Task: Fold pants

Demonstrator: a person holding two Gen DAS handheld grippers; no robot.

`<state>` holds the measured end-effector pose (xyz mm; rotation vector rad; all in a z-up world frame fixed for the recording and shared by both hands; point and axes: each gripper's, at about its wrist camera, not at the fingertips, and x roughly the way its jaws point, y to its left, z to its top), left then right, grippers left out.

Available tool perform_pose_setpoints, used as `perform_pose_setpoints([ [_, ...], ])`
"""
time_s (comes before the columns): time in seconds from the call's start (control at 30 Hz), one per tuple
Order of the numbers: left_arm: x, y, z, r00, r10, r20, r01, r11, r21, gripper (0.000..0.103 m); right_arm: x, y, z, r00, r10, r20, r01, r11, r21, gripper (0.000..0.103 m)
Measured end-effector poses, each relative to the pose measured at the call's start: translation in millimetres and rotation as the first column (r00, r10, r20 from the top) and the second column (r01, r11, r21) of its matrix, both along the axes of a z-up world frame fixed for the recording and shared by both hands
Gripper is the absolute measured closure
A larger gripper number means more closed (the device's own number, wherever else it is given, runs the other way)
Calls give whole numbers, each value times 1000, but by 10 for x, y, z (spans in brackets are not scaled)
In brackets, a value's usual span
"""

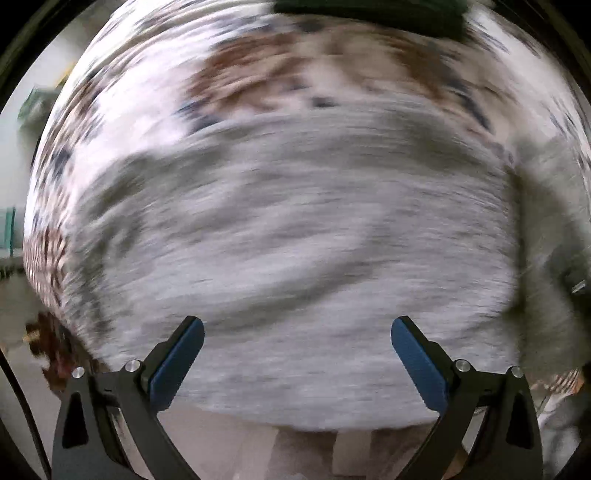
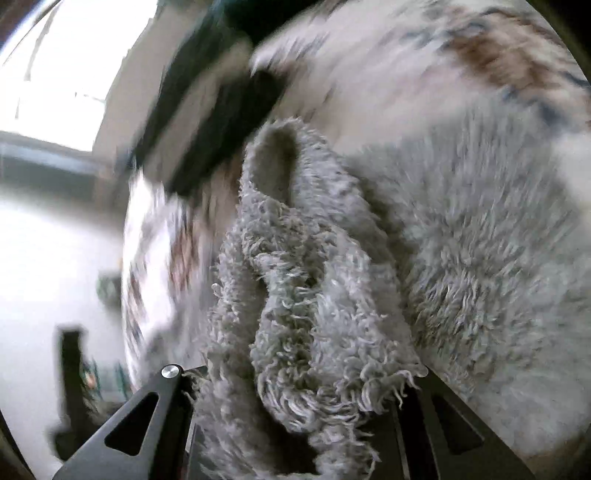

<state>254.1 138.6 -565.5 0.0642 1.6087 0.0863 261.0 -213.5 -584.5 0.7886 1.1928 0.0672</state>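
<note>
The grey fleecy pants (image 1: 295,240) lie spread out and fill the middle of the blurred left wrist view. Above them my left gripper (image 1: 297,323) points down, open, its blue pads (image 1: 177,365) wide apart with nothing between them. In the right wrist view a bunched fold of the same pants (image 2: 303,295) rises out of my right gripper (image 2: 303,373), which is shut on it. The fabric hides the fingertips. The rest of the pants (image 2: 480,240) trails off to the right over the patterned cover.
The pants lie on a white cover with brown and dark blue marks (image 1: 240,74). A dark object (image 1: 369,14) sits at its far edge and shows as a dark blur (image 2: 207,110) in the right wrist view. A bright window (image 2: 55,74) is at the left.
</note>
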Motion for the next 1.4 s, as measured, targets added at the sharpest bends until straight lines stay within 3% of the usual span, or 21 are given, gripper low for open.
perform_pose_setpoints([
  [0.07,20,330,-21,998,57,-6,-57,998,-9,0,30,374,-188,996,70,-63,-72,997,-35,85],
  [0.17,62,635,-100,992,122,-12,-123,991,-50,0,59,599,-304,980,120,-159,-134,987,-85,76],
  [0.2,91,711,-101,990,140,-13,-140,987,-81,0,77,615,-271,977,142,-159,-156,985,-74,57],
  [0.23,113,747,-87,988,154,-12,-155,981,-114,0,99,626,-227,972,175,-158,-185,982,-49,29],
  [0.3,204,815,-72,984,177,-13,-175,961,-215,0,106,618,-88,964,222,-149,-221,975,24,14],
  [0.43,355,590,1,989,148,-17,-144,919,-368,1,26,433,322,957,265,-115,-259,964,67,14],
  [0.57,370,-128,35,998,44,-48,-61,885,-461,1,-88,-105,595,978,163,-131,-162,987,19,14],
  [0.67,417,-494,-190,995,-32,-99,-20,875,-484,1,-213,-562,576,978,47,-204,-69,993,-100,14],
  [0.77,449,-906,-440,985,-96,-147,14,876,-482,1,-295,-975,349,950,-59,-307,13,988,-151,14],
  [0.8,426,-979,-469,982,-109,-153,24,880,-474,9,-329,-1077,288,940,-87,-329,36,987,-159,14],
  [0.83,399,-1040,-523,981,-123,-148,39,880,-473,40,-359,-1166,227,931,-107,-348,52,985,-166,14],
  [0.9,342,-1120,-505,979,-132,-152,46,882,-469,83,-410,-1299,139,918,-127,-376,63,982,-178,14],
  [0.93,305,-1096,-427,983,-112,-148,26,872,-489,85,-411,-1319,110,913,-126,-387,58,981,-183,14],
  [1.07,166,-901,-74,991,-70,-110,9,877,-480,87,-472,-1343,-11,902,-91,-422,19,985,-172,14],
  [1.1,139,-846,-77,991,-62,-122,-3,881,-474,87,-446,-1313,-49,900,-82,-428,9,985,-170,14],
  [1.2,88,-659,-301,986,-37,-160,-28,923,-384,87,-473,-1281,-133,895,-56,-442,-17,987,-161,14],
  [1.3,123,-465,-449,970,59,-237,-164,878,-450,76,-435,-1147,-171,896,-43,-443,-21,990,-138,14],
  [1.4,119,-447,-344,978,51,-204,-145,866,-478,66,-517,-1115,-141,896,-25,-444,-22,995,-100,14],
])
